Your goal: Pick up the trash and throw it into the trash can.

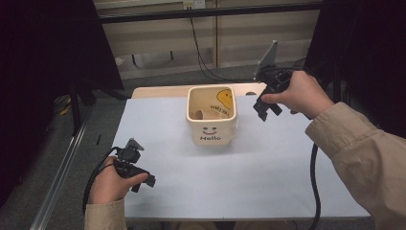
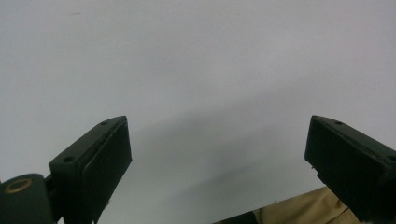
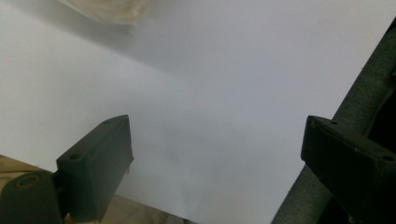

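Only the cream pot (image 1: 211, 115) stands mid-table (image 1: 268, 177); bare sheet all around.

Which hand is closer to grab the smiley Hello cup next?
The right gripper, probably. In the high view it hangs just beside the Hello cup, near its right rim, jaws apart and empty. The left gripper sits far off at the table's near-left corner, jaws open too.

One cream square cup (image 1: 211, 117), two handheld grippers, left (image 1: 143, 181) and right (image 1: 266, 111), one white table (image 1: 249, 172)
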`<action>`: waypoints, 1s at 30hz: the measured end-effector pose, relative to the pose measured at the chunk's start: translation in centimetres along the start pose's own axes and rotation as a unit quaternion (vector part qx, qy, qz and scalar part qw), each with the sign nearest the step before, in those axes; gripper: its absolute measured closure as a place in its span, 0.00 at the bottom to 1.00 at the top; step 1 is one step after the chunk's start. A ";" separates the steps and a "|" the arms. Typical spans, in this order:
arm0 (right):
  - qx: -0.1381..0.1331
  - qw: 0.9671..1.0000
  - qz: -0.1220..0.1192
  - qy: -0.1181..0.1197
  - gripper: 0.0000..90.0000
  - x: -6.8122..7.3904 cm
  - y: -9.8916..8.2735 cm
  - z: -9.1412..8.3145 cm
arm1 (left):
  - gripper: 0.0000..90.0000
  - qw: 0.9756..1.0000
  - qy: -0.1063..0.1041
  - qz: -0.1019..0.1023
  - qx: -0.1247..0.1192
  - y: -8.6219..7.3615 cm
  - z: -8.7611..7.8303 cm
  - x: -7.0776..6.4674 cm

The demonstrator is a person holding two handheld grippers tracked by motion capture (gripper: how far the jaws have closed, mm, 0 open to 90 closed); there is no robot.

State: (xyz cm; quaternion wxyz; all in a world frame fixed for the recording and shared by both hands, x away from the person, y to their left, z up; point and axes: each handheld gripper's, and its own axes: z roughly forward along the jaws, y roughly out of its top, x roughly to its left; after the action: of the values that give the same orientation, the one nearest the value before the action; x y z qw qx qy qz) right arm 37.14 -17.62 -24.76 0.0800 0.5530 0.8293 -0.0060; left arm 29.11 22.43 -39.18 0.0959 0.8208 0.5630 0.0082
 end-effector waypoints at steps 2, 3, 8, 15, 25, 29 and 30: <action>-0.002 1.000 0.004 0.006 0.10 -0.2 -0.6 0.7 | 0.08 1.000 -0.001 -0.001 0.000 0.0 0.0 0.0; 0.000 1.000 0.002 0.007 0.10 -0.2 -0.9 1.0 | 0.08 1.000 -0.001 -0.001 0.000 0.0 0.0 0.0; -0.005 1.000 0.003 -0.001 0.10 -0.7 -2.3 2.7 | 0.08 1.000 0.000 -0.002 0.001 0.0 0.0 0.1; 0.000 1.000 0.006 0.008 0.10 -1.4 -4.4 6.0 | 0.08 1.000 0.002 -0.002 0.001 -0.1 0.1 0.2; 0.014 1.000 0.006 0.007 0.10 -2.2 -7.7 9.9 | 0.08 1.000 0.001 0.000 0.004 0.0 0.0 0.3; 0.017 1.000 0.004 0.004 0.10 -2.5 -8.9 11.1 | 0.08 1.000 0.002 -0.002 0.001 -0.1 0.0 0.2; 0.018 1.000 0.009 0.005 0.10 -2.5 -9.2 11.3 | 0.08 1.000 0.000 -0.003 0.002 -0.1 0.0 0.1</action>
State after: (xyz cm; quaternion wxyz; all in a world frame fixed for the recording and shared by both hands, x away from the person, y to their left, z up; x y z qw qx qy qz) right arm 31.10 -24.58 -36.32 0.0666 0.5614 0.8246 -0.0174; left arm 29.09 22.59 -39.21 0.0941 0.8192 0.5657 0.0071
